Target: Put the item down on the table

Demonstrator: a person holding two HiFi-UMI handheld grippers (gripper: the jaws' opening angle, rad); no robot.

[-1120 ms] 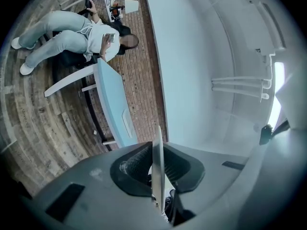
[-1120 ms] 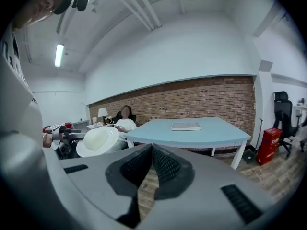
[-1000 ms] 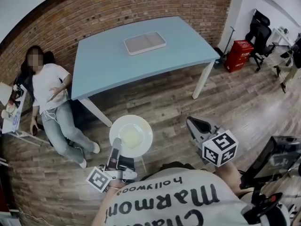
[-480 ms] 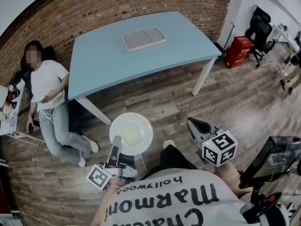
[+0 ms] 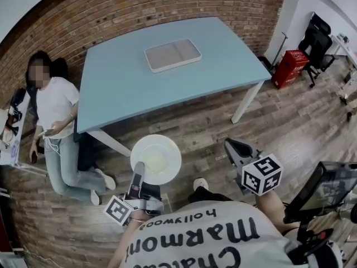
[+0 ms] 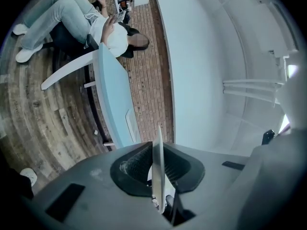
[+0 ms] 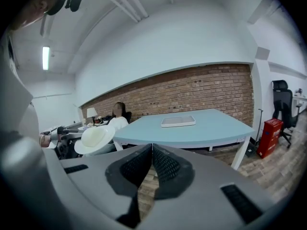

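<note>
Nearest: left gripper, fingers clamped on the rim of a round white shallow plate, held level over the wood-plank floor, just short of the counter's near edge. Right gripper, fingers pressed together with nothing between, also short of the counter. Light-blue rectangular counter on white legs. Flat grey rectangular tray toward the counter's far side. Seated person in white top beside the counter. Red crate past the counter's opposite end.
</note>
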